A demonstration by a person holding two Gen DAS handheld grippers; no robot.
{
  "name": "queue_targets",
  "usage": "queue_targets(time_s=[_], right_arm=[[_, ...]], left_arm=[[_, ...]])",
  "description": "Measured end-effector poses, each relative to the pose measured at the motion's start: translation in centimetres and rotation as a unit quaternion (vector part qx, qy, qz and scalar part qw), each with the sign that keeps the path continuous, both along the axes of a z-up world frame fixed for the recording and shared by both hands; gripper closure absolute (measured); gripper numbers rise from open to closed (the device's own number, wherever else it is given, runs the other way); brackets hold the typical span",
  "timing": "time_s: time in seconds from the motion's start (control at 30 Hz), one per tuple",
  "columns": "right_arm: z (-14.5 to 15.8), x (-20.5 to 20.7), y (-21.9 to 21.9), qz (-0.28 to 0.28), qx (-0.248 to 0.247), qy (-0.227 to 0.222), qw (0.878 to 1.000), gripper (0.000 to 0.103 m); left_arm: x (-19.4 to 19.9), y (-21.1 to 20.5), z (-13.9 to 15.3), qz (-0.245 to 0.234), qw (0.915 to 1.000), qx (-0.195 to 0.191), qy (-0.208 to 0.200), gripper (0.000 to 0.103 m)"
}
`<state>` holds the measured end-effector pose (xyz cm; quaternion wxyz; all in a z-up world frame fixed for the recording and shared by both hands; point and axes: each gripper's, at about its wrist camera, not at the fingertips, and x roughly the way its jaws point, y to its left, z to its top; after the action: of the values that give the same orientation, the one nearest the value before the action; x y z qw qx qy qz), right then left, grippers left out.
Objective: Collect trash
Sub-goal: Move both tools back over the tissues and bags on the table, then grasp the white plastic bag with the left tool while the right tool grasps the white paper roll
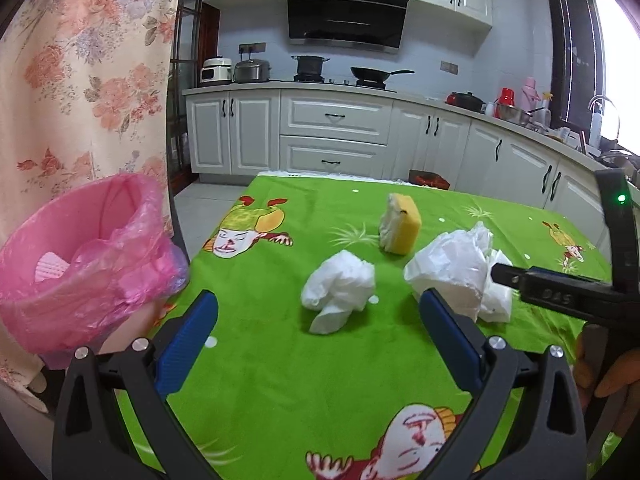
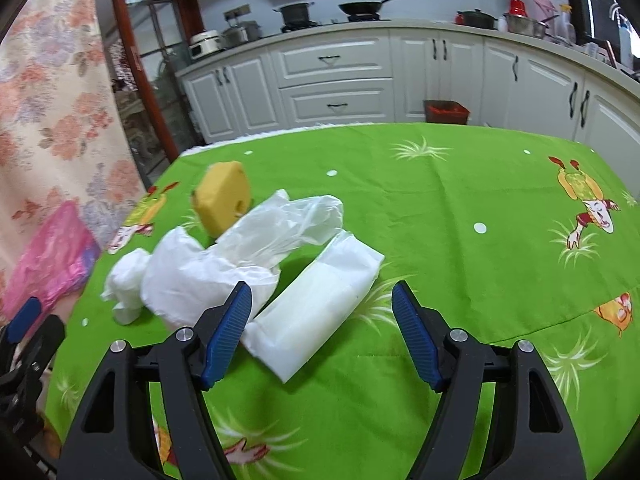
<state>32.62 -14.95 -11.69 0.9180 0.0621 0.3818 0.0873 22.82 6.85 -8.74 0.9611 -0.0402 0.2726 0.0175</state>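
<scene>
Though hidden leftward, flat packet [image 2: 316, 312] rightward

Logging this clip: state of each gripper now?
Left gripper: open, holding nothing.
Right gripper: open, holding nothing.

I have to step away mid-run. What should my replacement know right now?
Left claw: open, empty, hovering over the green tablecloth just short of the small crumpled tissue.
Right claw: open, empty, next to the flat white packet.
Also on the table: a large crumpled white plastic bag and a yellow sponge behind it.
The pink-lined bin sits at the table's left edge.
Done: nothing is gripped yet.
Left: all four pieces go into the bin.
</scene>
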Motion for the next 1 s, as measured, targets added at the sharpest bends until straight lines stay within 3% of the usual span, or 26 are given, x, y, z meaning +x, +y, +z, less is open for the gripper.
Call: queue_targets(time_s=[0.2,0.43,0.5,0.7,1.0], right_arm=[[-1.2,0.8,0.5,-0.032,-0.028,0.025,0.999,0.038],[-1.7,1.4,1.6,-0.018,-0.033,0.041,0.998,0.040],[-1.5,1.1,1.5,-0.003,-0.028,0.040,0.999,0.056],[-0.9,-0.3,-0.2,0.004,-0.013,0.024,1.000,0.078],[0.3,-2.4,-6.0,-0.032,0.022,-0.005,0.999,0.081]], left_arm=[[1.2,0.2,-0.6,-0.011,0.9997,-0.014,0.014,0.005],[2.2,-0.6,-1.0,-0.029,0.9993,-0.012,0.019,0.005],[2.3,-0.9,-0.9,-0.033,0.9993,-0.008,0.017,0.005],[3.3,-2.9,-1.0,-0.054,0.9982,-0.004,0.024,0.005],[6.3,-7.2,-1.3,-0.090,0.9952,0.006,0.038,0.005]])
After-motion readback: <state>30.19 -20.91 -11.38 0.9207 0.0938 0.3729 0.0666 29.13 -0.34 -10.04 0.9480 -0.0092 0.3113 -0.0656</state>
